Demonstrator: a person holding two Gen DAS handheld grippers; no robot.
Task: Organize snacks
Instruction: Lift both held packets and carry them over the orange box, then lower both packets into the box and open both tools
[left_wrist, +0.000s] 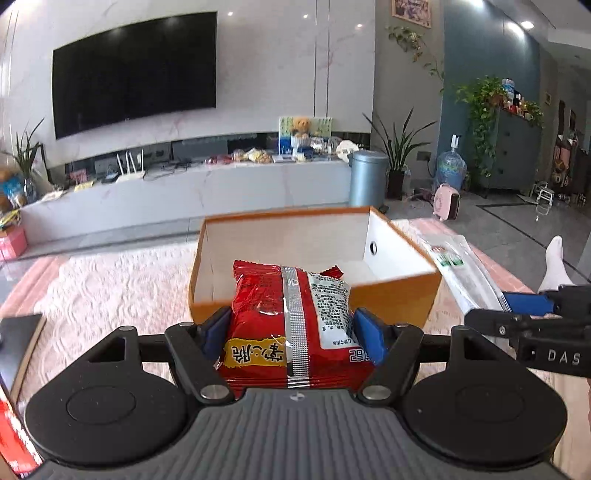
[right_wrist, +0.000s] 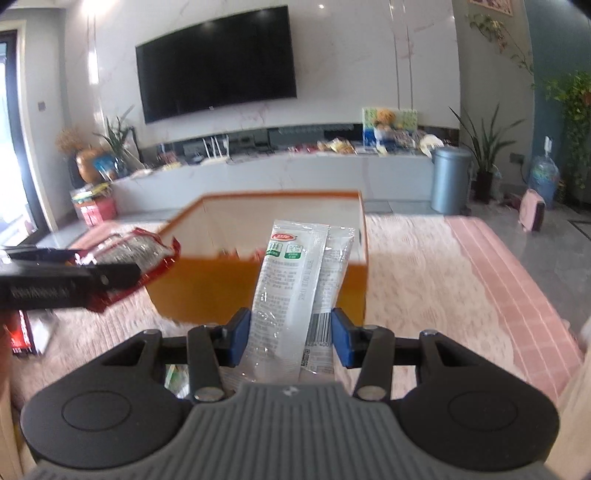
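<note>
While both grippers hang just short of the orange box (left_wrist: 388, 299), each is clamped on a snack. Jaws of the left gripper (left_wrist: 293, 332) press from both sides on a red snack packet (left_wrist: 291, 314), whose far end reaches over the box's near rim. Jaws of the right gripper (right_wrist: 291, 332) are pinched on a white and clear packet (right_wrist: 295, 288) that stands up in front of the box's near wall, towards its right corner.

From the left wrist camera, the right gripper (left_wrist: 509, 304) enters at the right edge, its packet (left_wrist: 454, 266) angled beside the box's right wall. From the right wrist camera, the left gripper (right_wrist: 110, 275) and its red packet (right_wrist: 136, 251) sit near the box's left corner (right_wrist: 258, 284).

Open-topped, with a white interior, the box rests on a pale pink rug (left_wrist: 122, 280). Rug lies bare to the left and right of it. Its floor looks mostly bare from the left view; from the right view, blurred red shapes show low inside, too unclear to name.

Beyond the box's far rim stand a low TV console (left_wrist: 207, 184) and a grey bin (left_wrist: 367, 177).
</note>
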